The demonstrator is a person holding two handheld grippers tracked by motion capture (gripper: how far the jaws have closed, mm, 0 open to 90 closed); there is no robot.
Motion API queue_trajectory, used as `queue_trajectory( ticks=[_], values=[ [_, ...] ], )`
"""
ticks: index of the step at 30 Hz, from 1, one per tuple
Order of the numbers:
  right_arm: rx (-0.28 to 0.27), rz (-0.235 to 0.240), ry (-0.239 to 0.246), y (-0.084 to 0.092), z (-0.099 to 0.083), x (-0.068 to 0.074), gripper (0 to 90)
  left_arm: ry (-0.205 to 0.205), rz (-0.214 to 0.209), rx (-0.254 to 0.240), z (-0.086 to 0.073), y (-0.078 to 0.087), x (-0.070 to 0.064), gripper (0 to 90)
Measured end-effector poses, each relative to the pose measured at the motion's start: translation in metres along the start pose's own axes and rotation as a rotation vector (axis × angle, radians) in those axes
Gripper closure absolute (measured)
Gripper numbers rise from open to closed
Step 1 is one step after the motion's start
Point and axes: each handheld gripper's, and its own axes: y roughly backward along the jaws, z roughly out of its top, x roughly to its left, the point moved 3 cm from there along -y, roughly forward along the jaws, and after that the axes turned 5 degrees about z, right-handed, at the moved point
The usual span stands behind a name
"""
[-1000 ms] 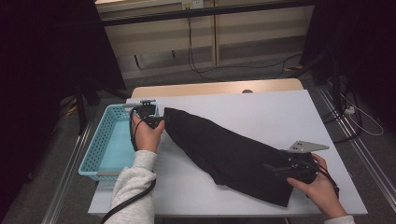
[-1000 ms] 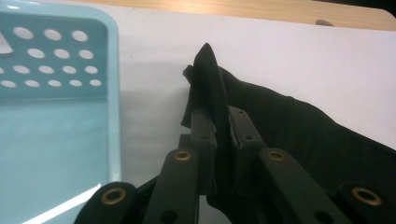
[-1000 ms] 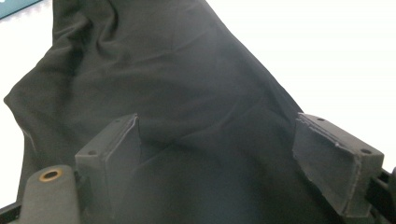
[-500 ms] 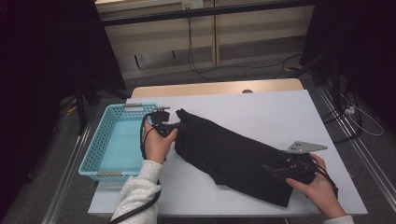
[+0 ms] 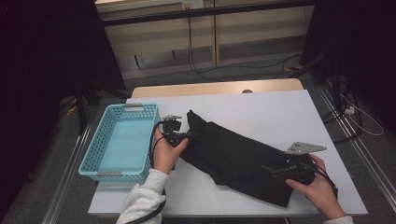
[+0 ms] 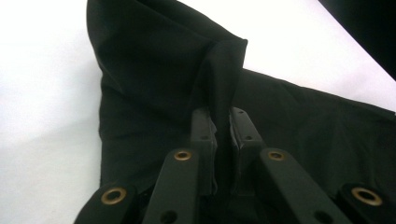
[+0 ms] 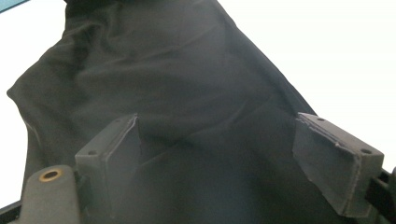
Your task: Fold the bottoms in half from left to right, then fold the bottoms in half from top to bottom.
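Bare table beyond cloth; basket left.

Garment on table, basket at table's left end.

Light blue basket on white table, at my left, near left edge, long side running away from me. Wooden strip along table's far edge. Beyond it, cables on grey floor. Metal rail on floor at my right.
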Motion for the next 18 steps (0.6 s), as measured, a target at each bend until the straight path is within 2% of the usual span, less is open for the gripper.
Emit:
queue_trajectory(
  ticks=[3,18],
  values=[
    [0.004,0.002,0.003,-0.002,0.001,0.001,16.1,0.002,-0.02,0.009,-0.004,-0.003,-0.003,82.4],
    [0.007,0.015,0.014,-0.006,0.003,0.004,16.0,-0.022,-0.053,0.01,-0.008,-0.003,-0.012,82.4]
  ],
)
